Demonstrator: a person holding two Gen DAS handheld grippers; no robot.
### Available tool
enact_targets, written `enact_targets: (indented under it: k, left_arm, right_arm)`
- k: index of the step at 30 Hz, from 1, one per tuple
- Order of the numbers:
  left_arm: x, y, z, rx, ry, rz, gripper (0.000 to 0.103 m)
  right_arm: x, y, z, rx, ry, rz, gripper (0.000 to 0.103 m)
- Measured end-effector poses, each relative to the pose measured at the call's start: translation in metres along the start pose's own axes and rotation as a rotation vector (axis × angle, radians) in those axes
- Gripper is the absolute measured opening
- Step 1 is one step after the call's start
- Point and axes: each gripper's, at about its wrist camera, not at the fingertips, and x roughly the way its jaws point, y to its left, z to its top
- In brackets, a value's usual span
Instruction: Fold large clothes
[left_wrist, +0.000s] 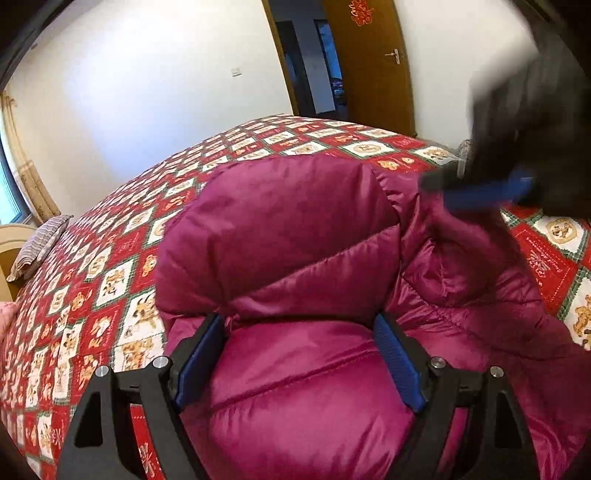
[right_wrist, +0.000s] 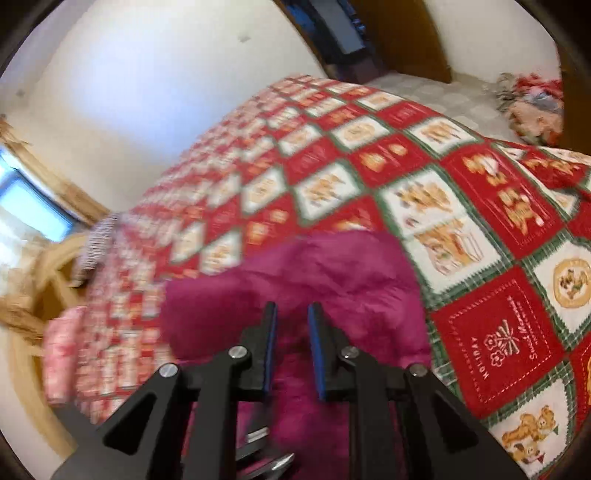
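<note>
A magenta puffer jacket lies bunched and partly folded on the red patchwork bedspread. My left gripper hovers low over its near part, jaws wide apart, blue pads flanking a puffy panel without squeezing it. My right gripper shows blurred at the jacket's far right edge. In the right wrist view, the right gripper has a narrow gap between its pads with nothing caught in it. The jacket lies just under and ahead of it.
The bedspread covers the whole bed. A striped pillow lies at the bed's left end beside a wooden frame. A pile of clothes sits on the floor at far right. A brown door stands open behind.
</note>
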Motion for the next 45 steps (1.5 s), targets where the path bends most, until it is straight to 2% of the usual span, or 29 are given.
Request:
enact_targets:
  k: [3, 6, 8, 9, 11, 14, 18, 22, 26, 32, 38, 41, 45]
  left_arm:
    - [-0.008, 0.017, -0.002, -0.074, -0.004, -0.071, 0.084]
    - [-0.014, 0.037, 0.001, -0.161, -0.014, -0.109, 0.084]
    - [-0.017, 0.047, 0.008, -0.158, -0.039, -0.050, 0.084]
    - [-0.017, 0.055, 0.015, -0.153, -0.062, 0.005, 0.084]
    - [-0.009, 0.070, 0.028, -0.188, -0.071, 0.051, 0.084]
    - [0.021, 0.089, 0.046, -0.264, -0.006, 0.034, 0.085]
    - [0.067, 0.074, 0.049, -0.196, 0.094, 0.073, 0.087]
    - [0.075, 0.054, 0.046, -0.112, 0.097, 0.162, 0.087]
    - [0.083, 0.045, 0.045, -0.065, 0.092, 0.222, 0.087]
    - [0.091, 0.050, 0.043, -0.089, 0.112, 0.190, 0.087]
    - [0.080, 0.047, 0.043, -0.063, 0.103, 0.213, 0.087]
    - [0.054, 0.063, 0.038, -0.101, 0.102, 0.137, 0.087]
    - [0.008, 0.107, 0.011, -0.286, 0.057, 0.022, 0.087]
  right_arm:
    - [0.014, -0.025, -0.017, -0.003, -0.019, -0.023, 0.008]
    - [0.019, -0.031, -0.023, -0.069, -0.046, -0.032, 0.007]
    - [0.023, -0.022, -0.029, -0.185, -0.071, -0.096, 0.007]
    - [0.023, -0.018, -0.031, -0.231, -0.081, -0.122, 0.007]
    - [0.024, -0.014, -0.037, -0.286, -0.103, -0.151, 0.007]
    - [0.023, -0.016, -0.038, -0.283, -0.113, -0.149, 0.007]
    - [0.023, -0.020, -0.038, -0.258, -0.116, -0.118, 0.007]
    - [0.026, -0.032, -0.036, -0.190, -0.111, -0.045, 0.007]
    - [0.027, -0.034, -0.036, -0.168, -0.109, -0.023, 0.007]
    - [0.031, -0.033, -0.035, -0.163, -0.110, -0.030, 0.007]
    - [0.032, -0.030, -0.035, -0.179, -0.119, -0.052, 0.007]
    - [0.031, -0.027, -0.036, -0.191, -0.123, -0.074, 0.007]
    - [0.030, -0.027, -0.036, -0.193, -0.127, -0.080, 0.007]
